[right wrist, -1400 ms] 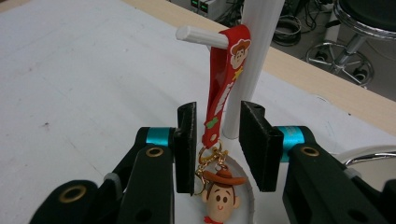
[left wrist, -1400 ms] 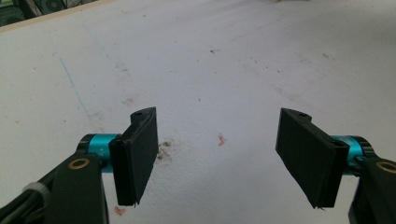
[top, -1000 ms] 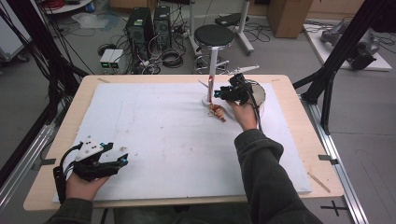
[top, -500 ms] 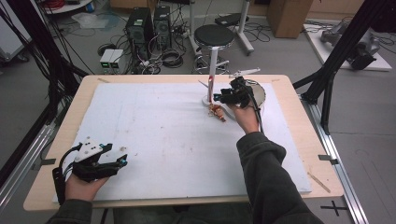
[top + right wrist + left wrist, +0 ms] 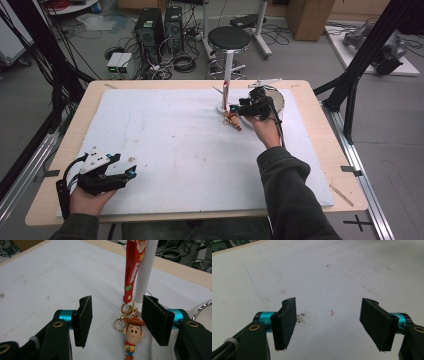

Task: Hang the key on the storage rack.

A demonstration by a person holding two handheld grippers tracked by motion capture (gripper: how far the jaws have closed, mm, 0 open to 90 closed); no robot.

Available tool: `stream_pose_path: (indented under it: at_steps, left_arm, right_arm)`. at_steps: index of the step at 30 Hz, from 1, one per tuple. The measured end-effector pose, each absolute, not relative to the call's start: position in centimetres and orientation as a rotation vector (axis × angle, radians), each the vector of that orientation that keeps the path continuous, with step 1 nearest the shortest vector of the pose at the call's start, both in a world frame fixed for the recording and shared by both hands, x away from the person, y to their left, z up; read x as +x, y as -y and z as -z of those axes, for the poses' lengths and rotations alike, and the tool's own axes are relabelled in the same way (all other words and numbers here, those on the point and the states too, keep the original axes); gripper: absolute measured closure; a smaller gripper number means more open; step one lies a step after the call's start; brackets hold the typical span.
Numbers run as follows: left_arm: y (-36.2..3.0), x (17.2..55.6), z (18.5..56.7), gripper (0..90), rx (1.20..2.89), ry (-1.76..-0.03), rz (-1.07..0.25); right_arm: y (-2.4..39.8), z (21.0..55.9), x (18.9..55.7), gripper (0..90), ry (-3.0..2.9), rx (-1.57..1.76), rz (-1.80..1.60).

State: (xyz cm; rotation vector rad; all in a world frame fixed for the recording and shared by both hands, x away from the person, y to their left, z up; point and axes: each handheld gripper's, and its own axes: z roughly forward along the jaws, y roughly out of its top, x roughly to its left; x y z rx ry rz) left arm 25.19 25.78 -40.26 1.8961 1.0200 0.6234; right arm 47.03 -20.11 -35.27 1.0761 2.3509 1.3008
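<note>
1. Keychain (image 5: 132, 336), a small cowboy figure on gold rings with a red strap (image 5: 132, 270) above it, hangs close in front of the right gripper (image 5: 116, 321), seen in the right gripper view. The figure dangles between the two black pads but touches neither; there is clear space on both sides of it.

2. Right gripper's jaws have just been opening and now stand about half apart, with nothing clamped. Compared with a second ago, when the gripper sat closer around the strap's lower end, the grip looks let go, so the keychain now seems to hang by its own strap from the white post (image 5: 146, 267).

3. Judged from this, the hanging step looks done: the strap runs up along the post and the figure's feet reach down toward the white board (image 5: 165, 135). The sensible next move would be to draw the hand back without brushing the rings.

4. Farther along, in the high view, the post stands on its round base near the table's far edge, with a round mirror-like dish (image 5: 276, 97) just behind the right gripper (image 5: 235, 111).

5. Left gripper (image 5: 131, 172) rests at the near left corner of the board, well apart from the work. Its jaws (image 5: 328, 322) are spread wide and empty over bare, lightly stained board.
</note>
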Motion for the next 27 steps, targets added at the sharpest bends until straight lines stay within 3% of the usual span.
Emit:
stream_pose_path:
  at_steps: [27]
  left_arm:
    - [-25.7, 25.2, 40.2, 30.2, 1.896, -1.016, -0.624]
  right_arm:
    - [21.1, 35.9, 45.4, 31.5, -2.365, 1.063, -1.329]
